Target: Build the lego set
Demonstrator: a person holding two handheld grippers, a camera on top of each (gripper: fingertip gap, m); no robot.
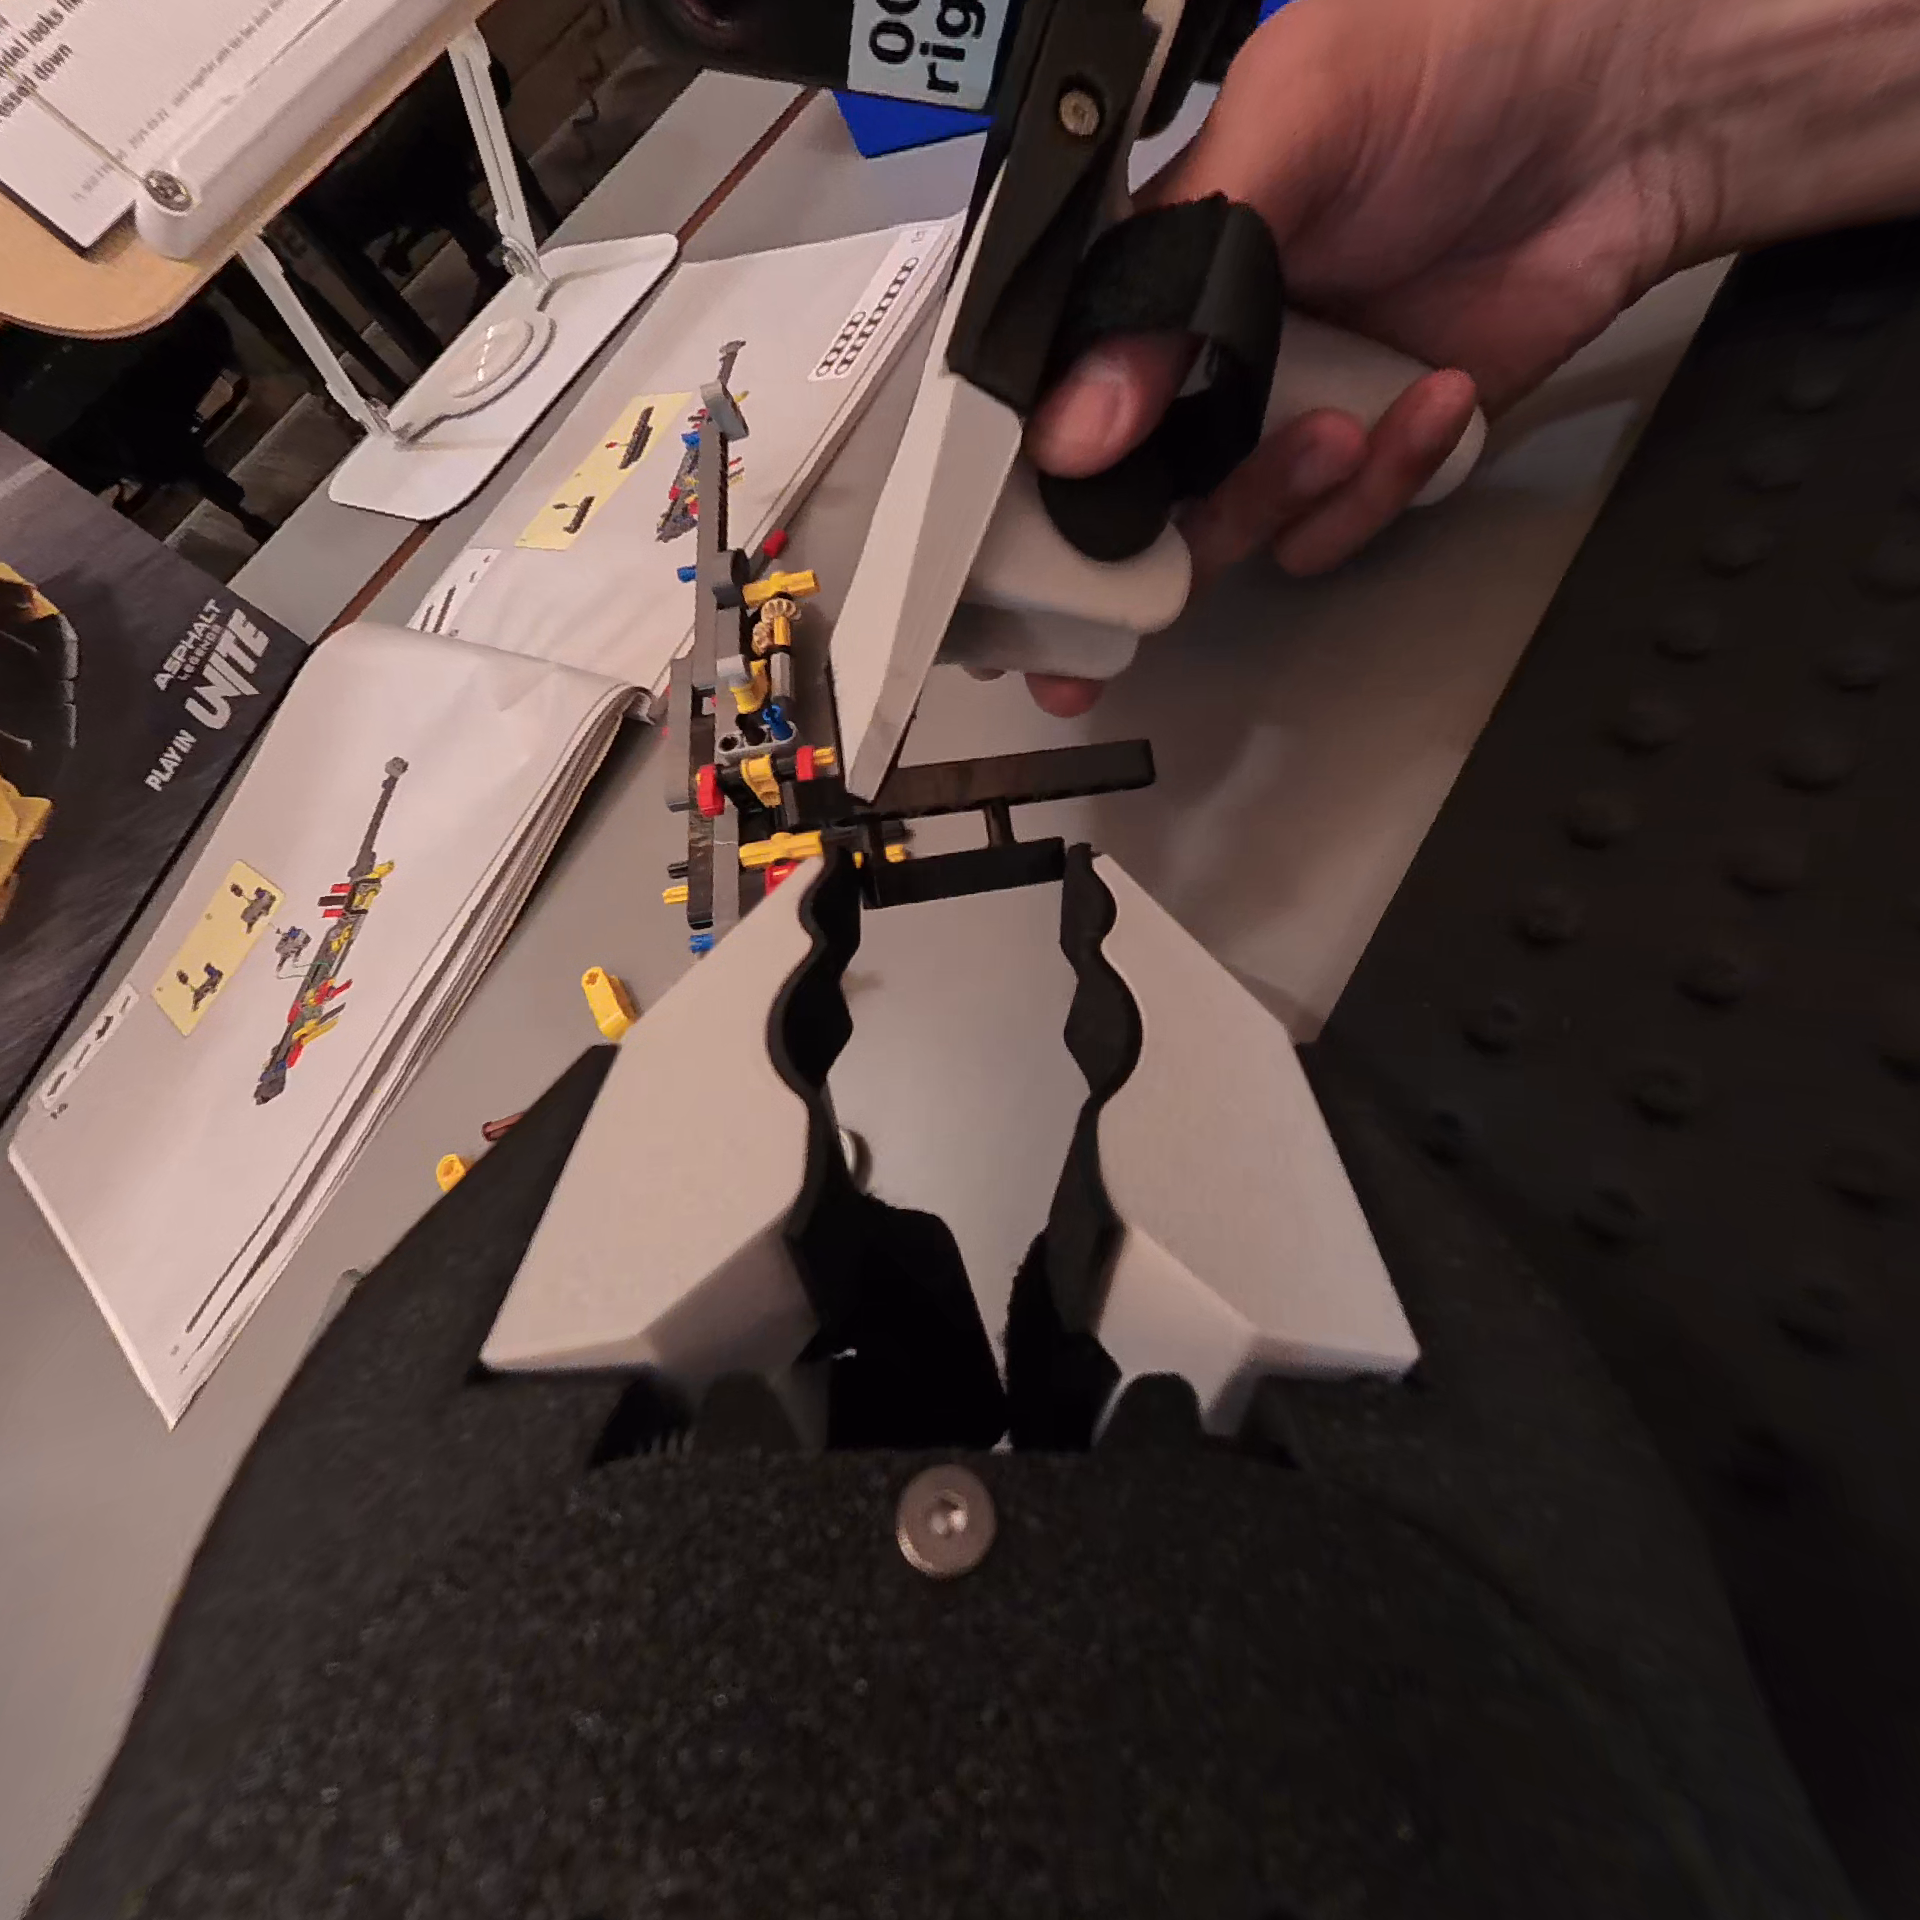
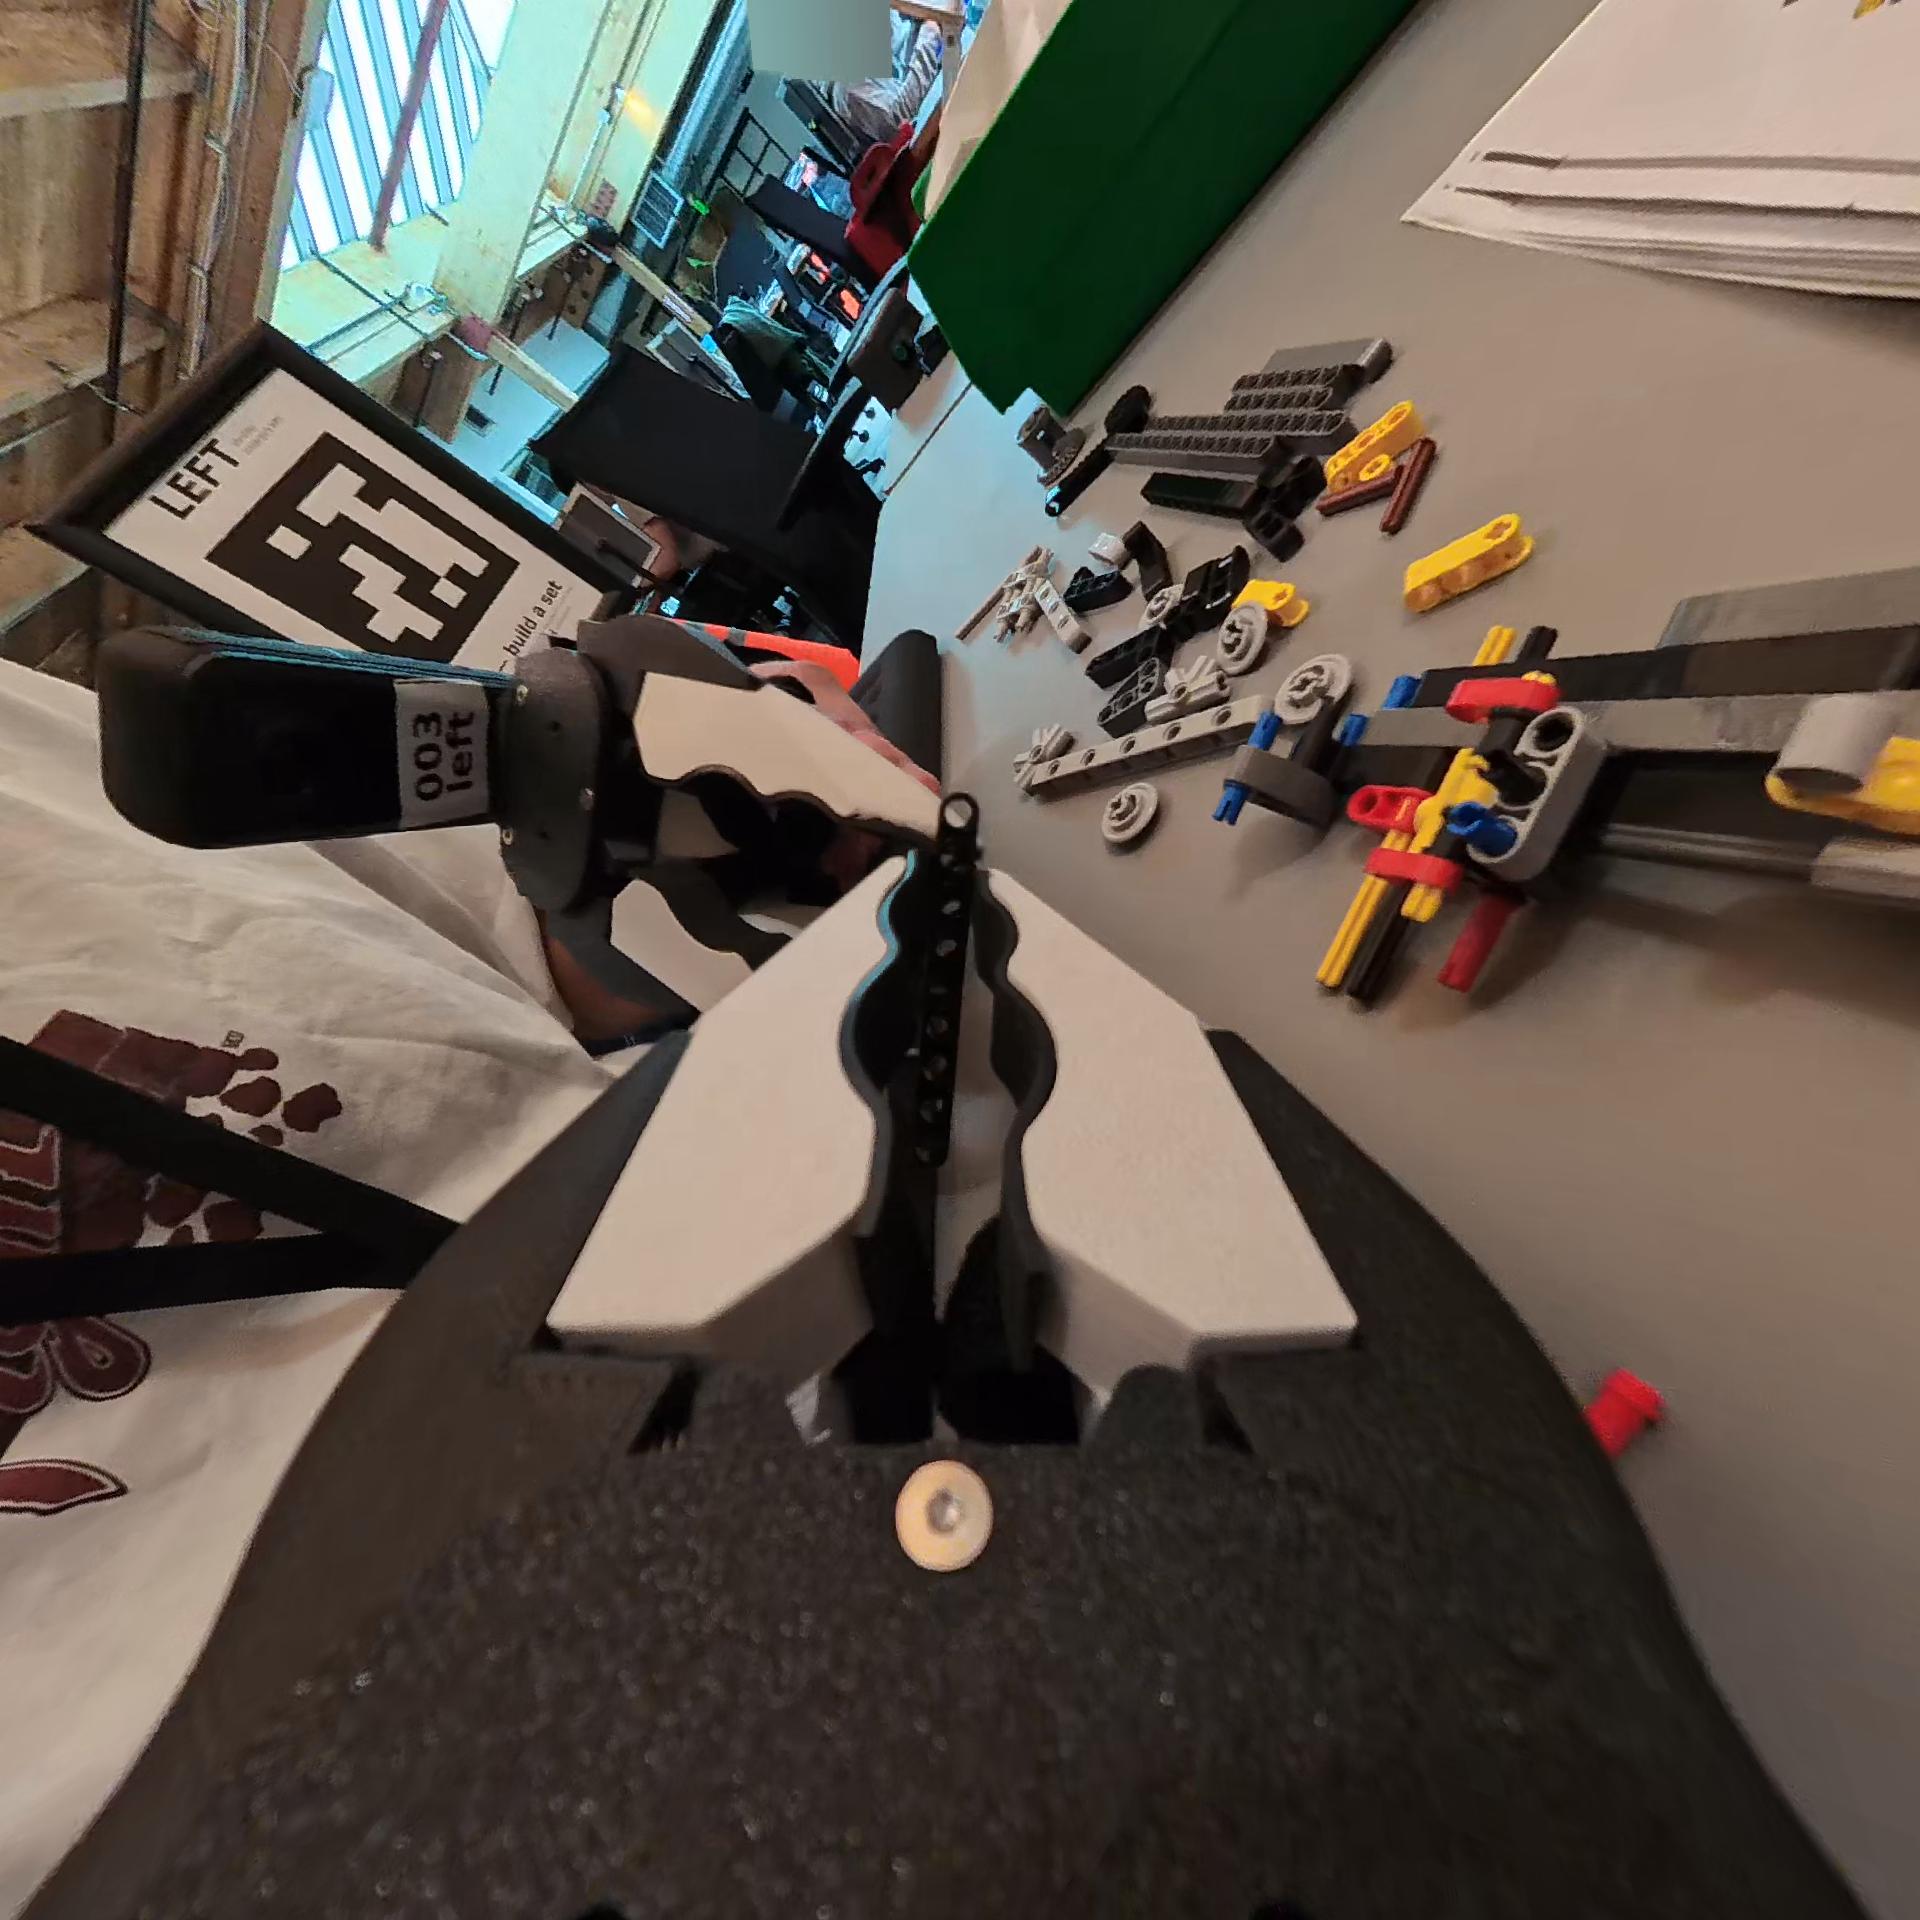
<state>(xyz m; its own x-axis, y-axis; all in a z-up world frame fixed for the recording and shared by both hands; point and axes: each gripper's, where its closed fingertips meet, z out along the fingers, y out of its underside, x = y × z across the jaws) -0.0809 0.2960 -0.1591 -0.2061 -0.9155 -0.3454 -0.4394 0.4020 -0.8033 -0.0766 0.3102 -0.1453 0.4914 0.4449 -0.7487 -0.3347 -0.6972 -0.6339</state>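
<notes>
My right gripper (image 2: 940, 883) is shut on a thin black holed beam (image 2: 943, 997) and holds it above the table. In the left wrist view the right gripper (image 1: 873, 758) comes down from above in a person's hand. The black beam piece (image 1: 1023, 774) sticks out sideways from it, with a second black bar (image 1: 966, 871) pinned below. My left gripper (image 1: 956, 883) is open, and that lower bar lies across the gap at its fingertips. The left gripper also shows in the right wrist view (image 2: 831, 831). The long partly built lego model (image 1: 727, 748) lies just behind, also seen in the right wrist view (image 2: 1558, 769).
An open instruction booklet (image 1: 312, 935) and a second one (image 1: 727, 416) lie to the left, with loose yellow pieces (image 1: 608, 1003) beside them. A black studded mat (image 1: 1662, 935) borders the right. Several loose parts (image 2: 1195, 623), a red pin (image 2: 1621, 1408) and a green board (image 2: 1122, 187) are on the table. The grippers are tip to tip, or close to it. The red pin (image 2: 1621, 1408) is about 12 centimetres from both grippers' fingertips.
</notes>
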